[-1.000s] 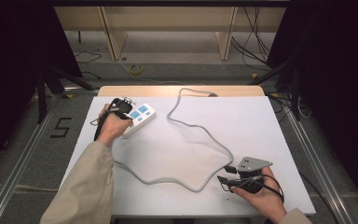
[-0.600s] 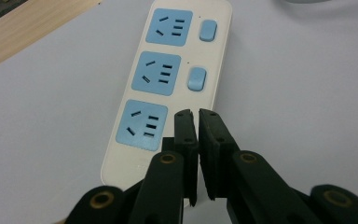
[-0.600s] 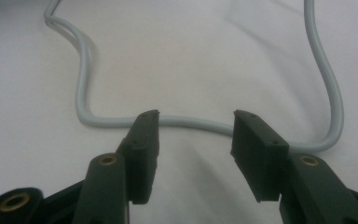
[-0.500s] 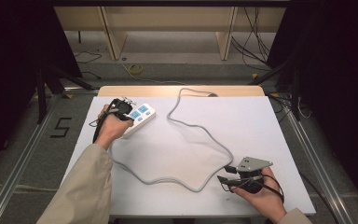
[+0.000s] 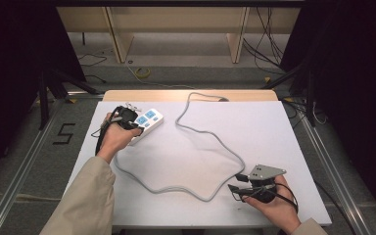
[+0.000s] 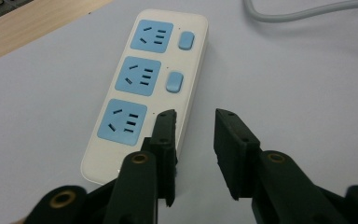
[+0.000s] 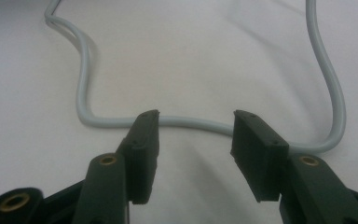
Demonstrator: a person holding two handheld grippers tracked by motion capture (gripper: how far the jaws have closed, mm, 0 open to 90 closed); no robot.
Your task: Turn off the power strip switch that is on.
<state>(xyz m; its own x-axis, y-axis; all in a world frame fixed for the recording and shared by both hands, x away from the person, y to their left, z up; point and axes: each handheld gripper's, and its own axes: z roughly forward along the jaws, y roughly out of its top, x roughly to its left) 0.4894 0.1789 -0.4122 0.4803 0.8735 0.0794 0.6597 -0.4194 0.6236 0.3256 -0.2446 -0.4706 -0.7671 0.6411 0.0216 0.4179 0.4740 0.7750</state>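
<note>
Power strip (image 5: 146, 122) lies flat, long axis diagonal, 3 sockets facing up

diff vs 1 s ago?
The left gripper by the white power strip with blue sockets has just been opening; nothing sits between its jaws. Unchanged: the strip, the grey cable looped across the white table, and the open right gripper.

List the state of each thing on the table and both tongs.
Power strip: flat, three sockets empty, ungripped.
Cord: loose, snaking across the table.
Left tongs: jaws just been opening, nothing between them.
Right tongs: open, over the cord, not gripping.
</note>
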